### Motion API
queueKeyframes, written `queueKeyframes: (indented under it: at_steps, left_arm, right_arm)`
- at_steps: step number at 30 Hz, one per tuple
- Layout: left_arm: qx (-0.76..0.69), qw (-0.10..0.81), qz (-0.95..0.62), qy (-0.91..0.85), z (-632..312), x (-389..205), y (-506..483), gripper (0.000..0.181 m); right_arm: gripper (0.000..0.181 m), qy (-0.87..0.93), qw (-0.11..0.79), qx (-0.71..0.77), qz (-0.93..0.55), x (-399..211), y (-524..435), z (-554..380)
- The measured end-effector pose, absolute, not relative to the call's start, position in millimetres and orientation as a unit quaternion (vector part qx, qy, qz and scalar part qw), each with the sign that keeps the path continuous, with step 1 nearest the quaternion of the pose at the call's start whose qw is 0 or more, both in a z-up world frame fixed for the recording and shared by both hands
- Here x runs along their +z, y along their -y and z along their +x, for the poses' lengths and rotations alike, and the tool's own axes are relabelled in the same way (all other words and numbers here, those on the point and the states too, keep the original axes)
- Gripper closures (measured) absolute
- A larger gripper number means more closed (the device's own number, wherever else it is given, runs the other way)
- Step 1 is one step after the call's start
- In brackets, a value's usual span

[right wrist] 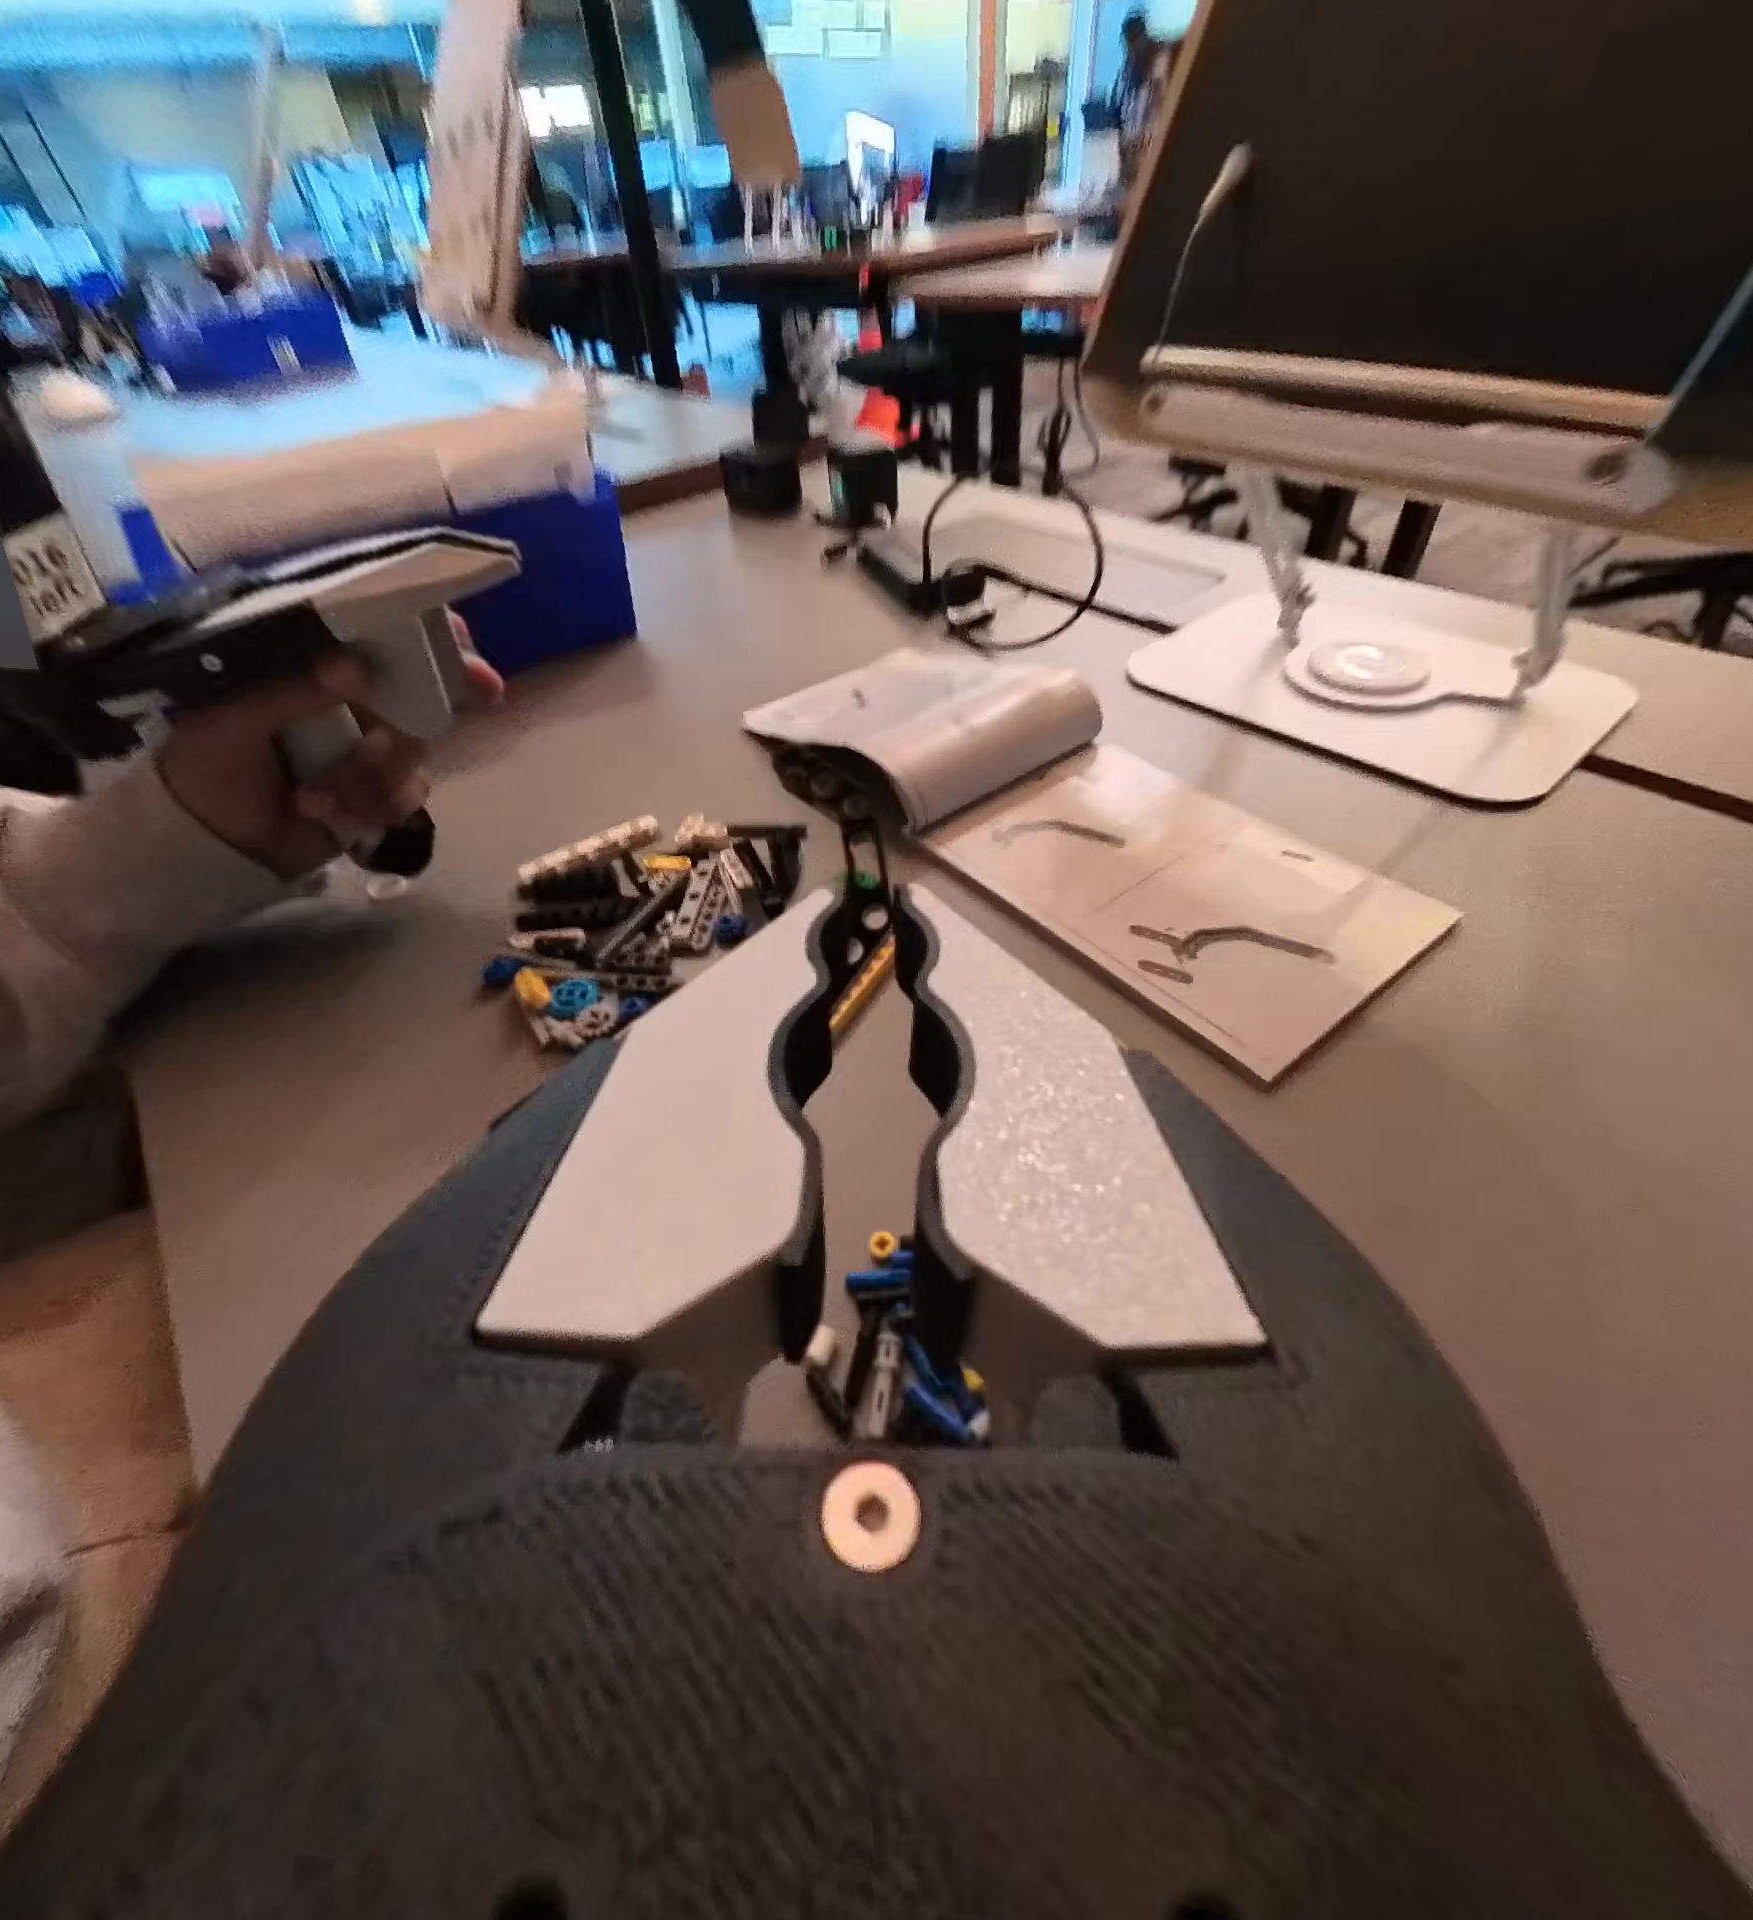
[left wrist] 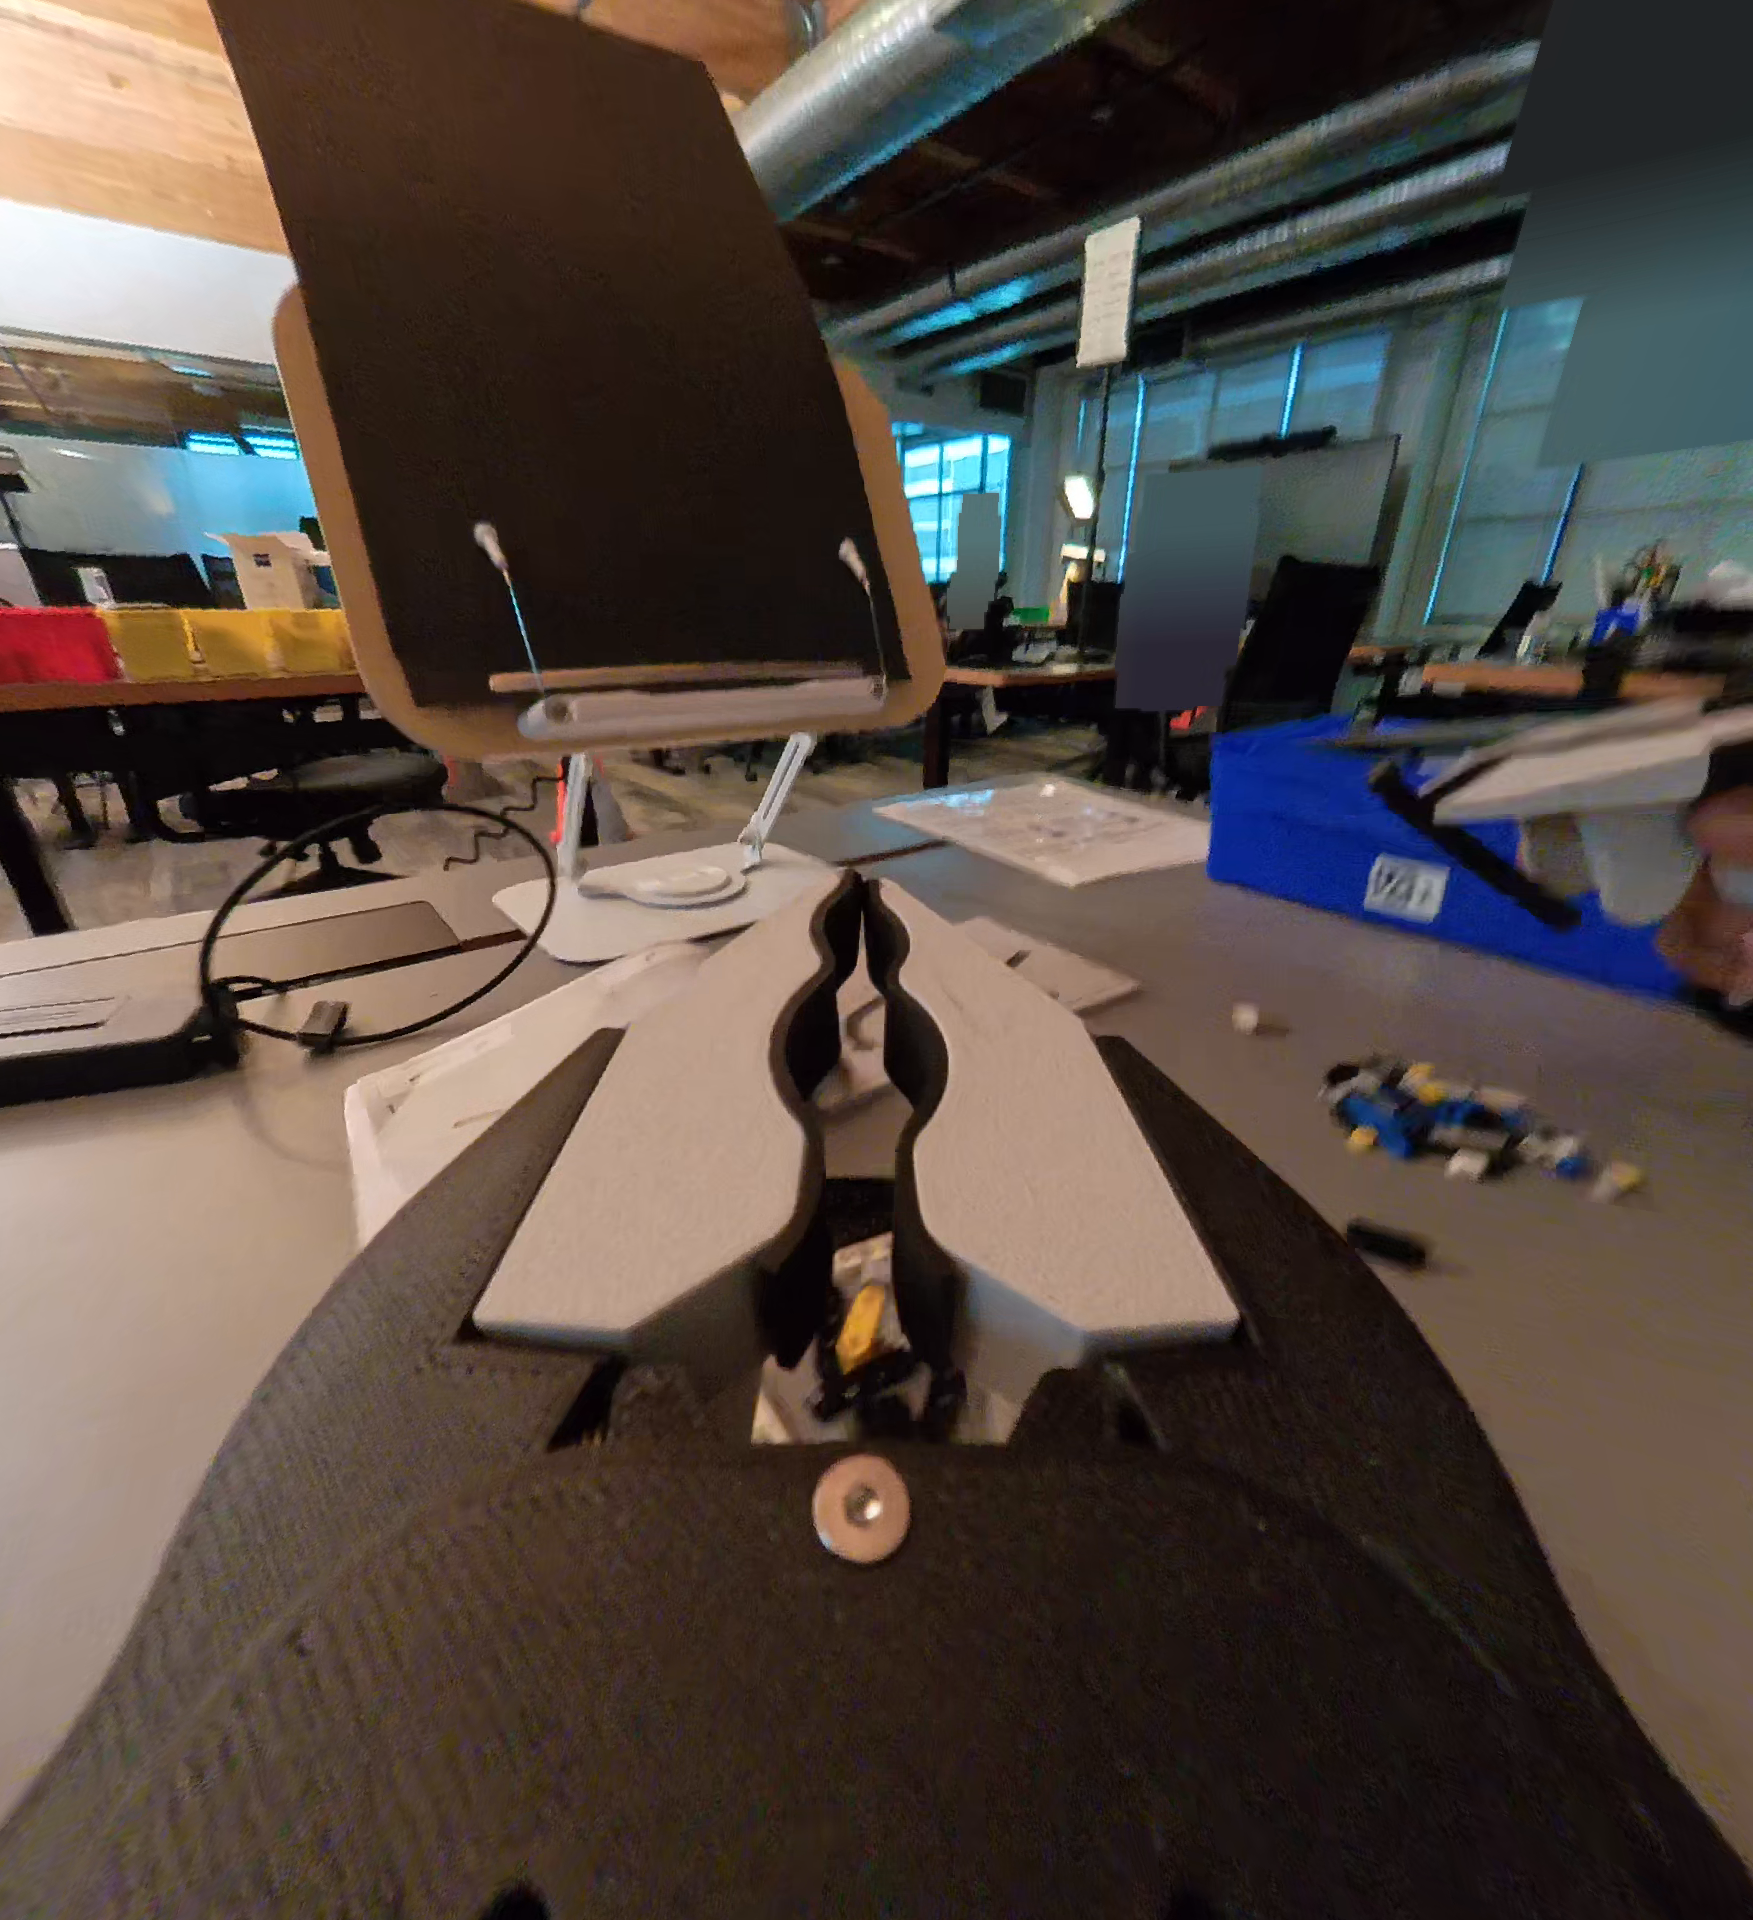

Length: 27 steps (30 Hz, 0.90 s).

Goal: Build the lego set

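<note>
Since the right tongs (right wrist: 864,914) were pinching a black beam (right wrist: 859,873) by its end and the left tongs (left wrist: 859,894) were clenched empty, I'd have regripped lower before pressing anything onto it.

Matt grey table (right wrist: 1474,1195), glossy plastic lego pcs (right wrist: 633,914), paper booklet (right wrist: 1194,914).

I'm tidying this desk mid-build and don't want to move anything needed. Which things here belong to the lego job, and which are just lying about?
Belongs to the job:
- black lego piece held in the right gripper
- pile of lego pieces
- open instruction booklet
- left gripper, shut and empty

Just lying about:
- tablet stand
- black cable
- blue bin
</note>
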<state>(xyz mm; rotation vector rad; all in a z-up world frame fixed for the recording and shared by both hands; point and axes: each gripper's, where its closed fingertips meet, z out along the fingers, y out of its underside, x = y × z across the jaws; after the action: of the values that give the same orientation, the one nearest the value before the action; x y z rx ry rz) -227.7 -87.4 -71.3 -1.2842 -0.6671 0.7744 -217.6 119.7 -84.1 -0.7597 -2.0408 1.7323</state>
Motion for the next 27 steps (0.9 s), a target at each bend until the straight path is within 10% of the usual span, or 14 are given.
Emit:
queueKeyframes:
  at_steps: [9, 27]
  left_arm:
    - [0.178, 0.757, -0.563, 0.281, -178, -53, -27, 0.181]
    - [0.093, 0.787, -0.539, 0.286, -160, -76, -58, 0.181]
  right_arm:
    - [0.176, 0.726, 0.348, 0.563, -0.185, -91, -144, -187]
    - [0.176, 0.678, 0.206, 0.651, -0.273, -113, -157, -211]
